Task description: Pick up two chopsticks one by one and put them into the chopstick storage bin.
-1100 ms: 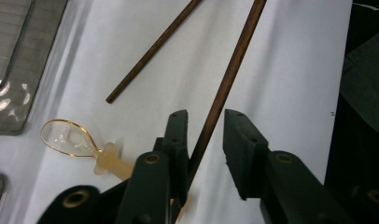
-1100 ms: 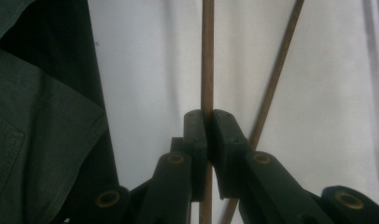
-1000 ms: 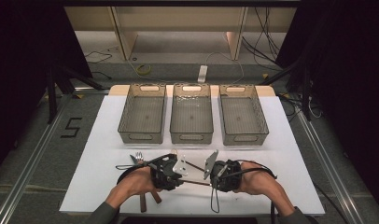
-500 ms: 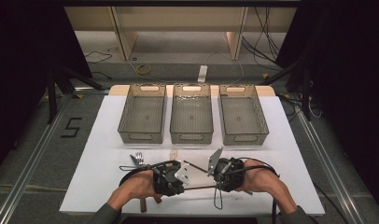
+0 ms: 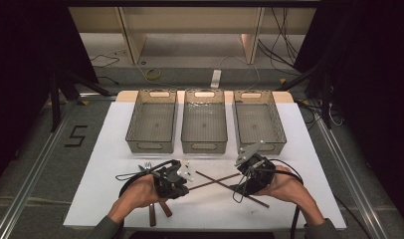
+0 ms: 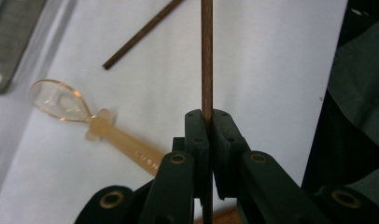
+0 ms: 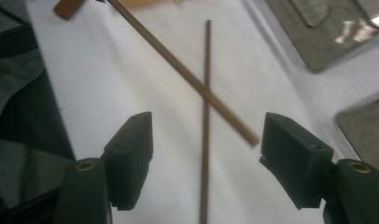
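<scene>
While the left hand-held gripper (image 5: 182,185) sat at the near edge of the white worktop (image 5: 105,164), its jaws were clenched on 1 brown chopstick (image 6: 207,56) — in the left gripper view the stick ran straight up from between the pads, clear of the sheet. That held chopstick reached toward the right hand-held gripper (image 7: 206,158), whose jaws had just been opening and stood wide apart, pressing on nothing. Between them in the right gripper view lay a 2nd chopstick (image 7: 206,140) flat on the worktop, crossed from above by the held one. A clear plastic spoon (image 6: 85,121) rested just beside the left jaws. Farther back stood 3 grey bins in a row — left bin (image 5: 135,124), middle bin (image 5: 187,124), right bin (image 5: 277,124).
</scene>
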### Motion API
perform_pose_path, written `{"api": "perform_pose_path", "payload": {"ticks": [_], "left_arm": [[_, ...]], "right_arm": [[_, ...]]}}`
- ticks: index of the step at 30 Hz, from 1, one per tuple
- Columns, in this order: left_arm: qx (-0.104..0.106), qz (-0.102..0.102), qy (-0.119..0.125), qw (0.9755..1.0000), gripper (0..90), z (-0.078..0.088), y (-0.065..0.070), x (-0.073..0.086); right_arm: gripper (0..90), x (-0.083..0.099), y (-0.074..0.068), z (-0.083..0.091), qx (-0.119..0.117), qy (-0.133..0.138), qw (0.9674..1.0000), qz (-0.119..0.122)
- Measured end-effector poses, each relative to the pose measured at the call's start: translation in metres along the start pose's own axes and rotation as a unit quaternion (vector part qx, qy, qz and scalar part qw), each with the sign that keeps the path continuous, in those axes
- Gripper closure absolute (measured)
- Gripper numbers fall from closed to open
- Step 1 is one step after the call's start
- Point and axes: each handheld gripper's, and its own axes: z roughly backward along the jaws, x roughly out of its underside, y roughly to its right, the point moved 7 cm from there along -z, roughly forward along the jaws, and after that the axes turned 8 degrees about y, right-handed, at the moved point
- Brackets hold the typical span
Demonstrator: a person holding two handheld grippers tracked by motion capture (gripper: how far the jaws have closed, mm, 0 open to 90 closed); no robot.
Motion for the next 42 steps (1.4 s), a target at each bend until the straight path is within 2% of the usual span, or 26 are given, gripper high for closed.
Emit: {"api": "perform_pose_path", "payload": {"ticks": [3, 6, 9, 14, 15, 16, 19, 20, 24, 26, 29, 30, 32, 35, 38, 41, 42], "left_arm": [[-0.002, 0.03, 0.012, 0.9995, 85.5, 0.005, -0.006, 0.0], [-0.015, 0.049, 0.016, 0.9986, 85.5, 0.01, -0.012, 0.0], [-0.028, 0.074, 0.028, 0.9965, 85.4, 0.016, -0.02, 0.001], [-0.049, 0.102, 0.044, 0.9926, 85.4, 0.029, -0.032, 0.004], [-0.053, 0.109, 0.047, 0.9915, 85.4, 0.031, -0.035, 0.004], [-0.058, 0.117, 0.05, 0.9902, 85.4, 0.034, -0.038, 0.005], [-0.073, 0.136, 0.061, 0.9861, 85.4, 0.041, -0.046, 0.007], [-0.077, 0.14, 0.062, 0.9853, 85.4, 0.043, -0.048, 0.008], [-0.096, 0.156, 0.073, 0.9804, 85.4, 0.055, -0.06, 0.01], [-0.11, 0.166, 0.083, 0.9764, 85.4, 0.061, -0.067, 0.012], [-0.123, 0.177, 0.088, 0.9725, 85.4, 0.069, -0.078, 0.015], [-0.128, 0.183, 0.093, 0.9703, 85.4, 0.071, -0.082, 0.016], [-0.133, 0.197, 0.102, 0.966, 85.4, 0.073, -0.09, 0.018], [-0.139, 0.211, 0.109, 0.9614, 85.4, 0.076, -0.099, 0.02], [-0.148, 0.218, 0.109, 0.9586, 85.4, 0.078, -0.107, 0.02], [-0.155, 0.229, 0.112, 0.9543, 85.4, 0.078, -0.115, 0.02], [-0.157, 0.23, 0.11, 0.954, 85.4, 0.078, -0.119, 0.02]], "right_arm": [[34.4, 0.005, 0.002, -0.001, 0.004, -0.005, 0.9999, -0.013], [33.3, 0.01, 0.002, -0.005, 0.001, -0.016, 0.9997, -0.016], [31.3, 0.014, 0.002, -0.007, -0.002, -0.024, 0.9994, -0.025], [29.9, 0.021, 0.004, -0.012, 0.004, -0.035, 0.9986, -0.039], [30.0, 0.022, 0.004, -0.012, 0.005, -0.038, 0.9983, -0.044], [30.3, 0.025, 0.006, -0.013, 0.005, -0.045, 0.9985, -0.032], [31.2, 0.03, 0.007, -0.016, 0.005, -0.058, 0.9977, -0.034], [31.4, 0.031, 0.006, -0.017, 0.003, -0.061, 0.9974, -0.04], [31.4, 0.036, 0.007, -0.02, 0.007, -0.075, 0.9965, -0.036], [31.3, 0.038, 0.007, -0.021, 0.008, -0.077, 0.9964, -0.034], [30.6, 0.041, 0.007, -0.023, 0.012, -0.08, 0.9961, -0.034], [30.7, 0.042, 0.007, -0.024, 0.012, -0.08, 0.996, -0.036], [30.7, 0.045, 0.007, -0.025, 0.012, -0.086, 0.9955, -0.038], [30.7, 0.05, 0.007, -0.027, 0.014, -0.092, 0.9947, -0.042], [30.5, 0.054, 0.008, -0.028, 0.016, -0.096, 0.9943, -0.045], [29.7, 0.056, 0.008, -0.029, 0.016, -0.096, 0.994, -0.049], [29.6, 0.057, 0.009, -0.029, 0.017, -0.097, 0.994, -0.047]]}}
